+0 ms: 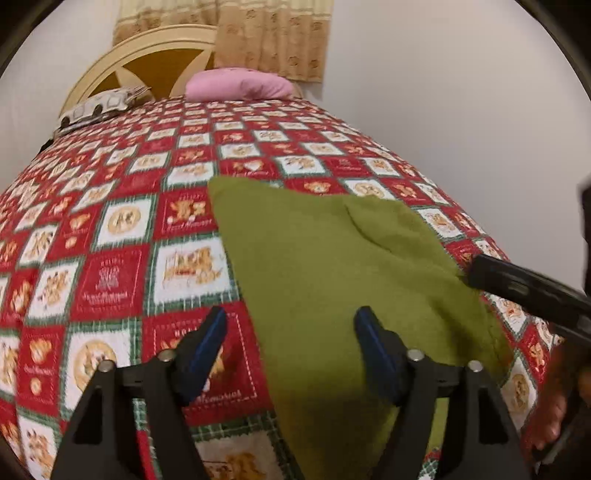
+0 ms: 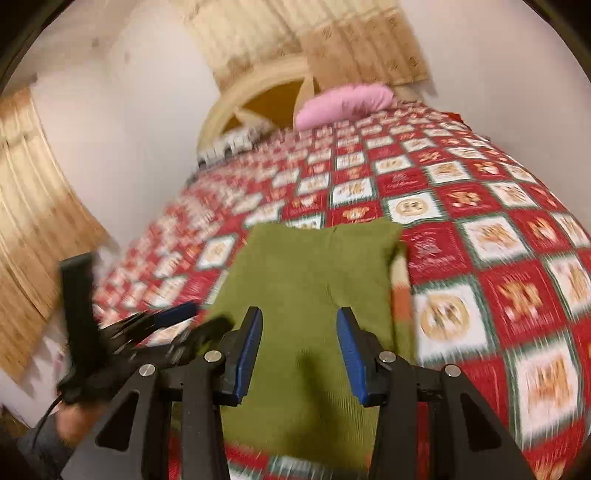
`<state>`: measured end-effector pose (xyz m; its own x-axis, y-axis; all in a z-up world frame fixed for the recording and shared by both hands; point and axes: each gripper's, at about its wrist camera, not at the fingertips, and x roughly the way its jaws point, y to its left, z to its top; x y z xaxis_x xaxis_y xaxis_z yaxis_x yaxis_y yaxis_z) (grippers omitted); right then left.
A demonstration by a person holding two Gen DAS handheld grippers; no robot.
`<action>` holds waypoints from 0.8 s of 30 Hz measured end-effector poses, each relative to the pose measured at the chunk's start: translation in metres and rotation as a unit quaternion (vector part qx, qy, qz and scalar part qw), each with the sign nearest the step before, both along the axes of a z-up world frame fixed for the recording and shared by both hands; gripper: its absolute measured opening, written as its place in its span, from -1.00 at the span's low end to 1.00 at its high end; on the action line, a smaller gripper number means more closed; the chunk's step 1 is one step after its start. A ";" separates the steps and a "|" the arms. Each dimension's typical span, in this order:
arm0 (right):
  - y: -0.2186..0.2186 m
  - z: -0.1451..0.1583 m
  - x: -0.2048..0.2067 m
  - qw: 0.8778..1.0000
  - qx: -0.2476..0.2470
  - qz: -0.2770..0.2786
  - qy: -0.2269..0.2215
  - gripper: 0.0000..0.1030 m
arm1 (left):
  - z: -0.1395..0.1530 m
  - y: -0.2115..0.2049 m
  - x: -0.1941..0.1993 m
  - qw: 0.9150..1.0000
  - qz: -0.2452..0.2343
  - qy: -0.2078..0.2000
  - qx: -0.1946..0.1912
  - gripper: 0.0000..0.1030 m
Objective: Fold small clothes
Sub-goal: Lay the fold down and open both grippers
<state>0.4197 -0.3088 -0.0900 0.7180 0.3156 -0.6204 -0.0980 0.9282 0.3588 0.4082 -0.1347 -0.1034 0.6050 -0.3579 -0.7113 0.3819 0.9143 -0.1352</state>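
A small green garment [image 1: 332,280] lies flat on the bed's red and white patchwork quilt [image 1: 118,236]. My left gripper [image 1: 291,325] is open above the garment's left edge, holding nothing. My right gripper [image 2: 299,325] is open over the near part of the same garment [image 2: 310,273], holding nothing. An orange and cream layer [image 2: 400,291] shows at the garment's right edge. The right gripper's body [image 1: 528,288] enters the left wrist view from the right. The left gripper [image 2: 173,317] shows blurred at the left of the right wrist view.
A pink pillow [image 1: 240,85] and a patterned pillow [image 1: 103,103] lie at the head of the bed by a cream headboard [image 1: 147,55]. Curtains [image 1: 266,33] hang behind. A white wall [image 1: 461,110] runs along the bed's right side.
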 end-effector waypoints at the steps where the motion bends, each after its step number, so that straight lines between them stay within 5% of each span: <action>1: 0.003 -0.007 0.010 1.000 -0.012 0.007 0.013 -0.16 | -0.004 -0.003 0.000 1.000 -0.001 0.002 0.002 0.47; 4: -0.019 -0.046 0.039 0.996 -0.006 -0.033 0.082 -0.32 | -0.010 -0.008 -0.003 1.000 -0.009 0.011 -0.001 0.50; 6: -0.030 -0.050 0.033 0.996 0.006 -0.044 0.076 -0.59 | -0.015 -0.013 -0.005 1.000 -0.005 0.003 0.014 0.62; 13: -0.035 -0.051 0.025 0.995 -0.028 -0.057 0.075 -0.42 | -0.027 -0.001 -0.004 1.000 0.006 0.018 -0.020 0.83; 19: -0.010 -0.011 0.035 0.997 -0.076 -0.025 0.021 -0.39 | -0.029 -0.002 -0.007 1.000 0.013 0.011 -0.018 0.90; 24: -0.001 -0.036 0.076 0.990 -0.105 0.002 0.091 -0.39 | -0.025 0.002 -0.018 1.000 0.007 -0.004 -0.020 0.89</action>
<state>0.4955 -0.3096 -0.1262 0.5874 0.1676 -0.7918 -0.0526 0.9842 0.1692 0.3905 -0.1328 -0.1288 0.6164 -0.3775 -0.6910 0.3703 0.9135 -0.1688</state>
